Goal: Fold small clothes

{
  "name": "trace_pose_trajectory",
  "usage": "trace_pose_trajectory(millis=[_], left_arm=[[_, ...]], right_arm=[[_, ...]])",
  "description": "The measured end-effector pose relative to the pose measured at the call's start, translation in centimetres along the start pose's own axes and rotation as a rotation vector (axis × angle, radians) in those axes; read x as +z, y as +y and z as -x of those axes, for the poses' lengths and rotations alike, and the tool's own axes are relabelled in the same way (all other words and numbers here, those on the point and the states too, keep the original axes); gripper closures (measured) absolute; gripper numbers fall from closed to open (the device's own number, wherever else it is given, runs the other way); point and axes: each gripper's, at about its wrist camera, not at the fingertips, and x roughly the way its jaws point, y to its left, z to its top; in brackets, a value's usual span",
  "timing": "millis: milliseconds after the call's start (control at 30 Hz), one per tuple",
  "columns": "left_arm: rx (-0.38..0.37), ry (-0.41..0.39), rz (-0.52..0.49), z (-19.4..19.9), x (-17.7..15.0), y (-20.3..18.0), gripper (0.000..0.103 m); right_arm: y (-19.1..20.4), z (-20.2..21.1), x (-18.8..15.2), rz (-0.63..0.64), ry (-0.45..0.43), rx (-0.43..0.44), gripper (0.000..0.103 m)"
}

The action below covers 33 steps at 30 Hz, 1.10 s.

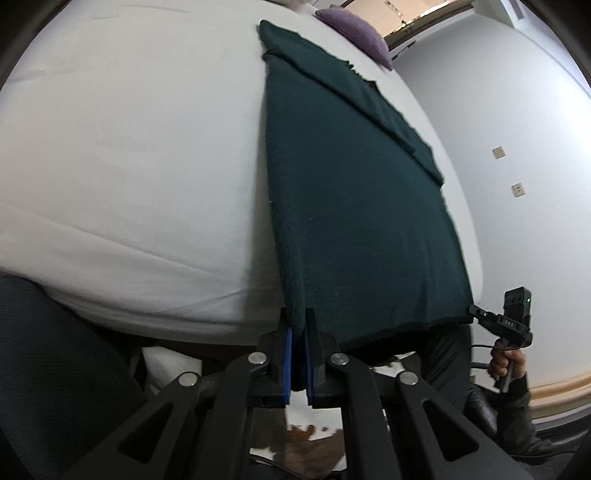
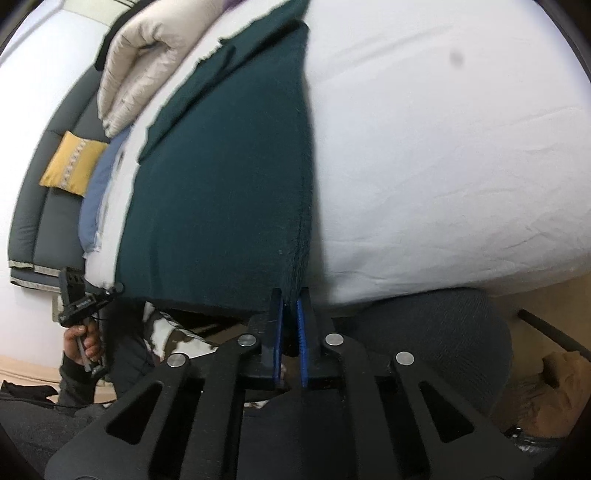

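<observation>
Both tongs clamp green garment hem.

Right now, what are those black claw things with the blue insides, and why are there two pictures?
Those are two hand-held grabbers, not a robot. A person holds one in each hand, and each has a small camera looking along its two fingers. So one picture is from the left gripper and the other from the right gripper. In the left picture you can even see the person's other hand holding the right grabber.

A dark green garment lies on a white bed, with a long strip already folded over along one side. Each grabber is shut on a near corner of it, at the bed's edge. Farther off are a purple cushion, a cream quilt and a yellow cushion.
</observation>
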Motion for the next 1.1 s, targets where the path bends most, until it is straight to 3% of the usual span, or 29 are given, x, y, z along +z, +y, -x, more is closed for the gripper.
trace_pose_trajectory(millis=[233,500,800,967,1100], left_arm=[[-0.243,-0.107,0.087,3.4,1.5,-1.2,0.098],[-0.429,-0.230,0.158,5.6,5.8,-2.7,0.098],[-0.513,-0.344,0.271,5.3,13.3,-1.7,0.098],[-0.502,-0.374,0.327,3.8,18.0,-0.3,0.098],[-0.488,-0.384,0.339,2.4,22.0,-0.1,0.098]], right_arm=[[3.6,3.0,1.4,0.004,-0.140,0.172,0.097],[6.9,4.4,6.9,-0.065,-0.314,0.350,0.097],[7.3,4.4,15.0,-0.163,-0.458,0.407,0.097],[5.5,3.9,19.5,-0.257,-0.527,0.440,0.097],[4.9,2.1,24.2,-0.282,-0.558,0.406,0.097]])
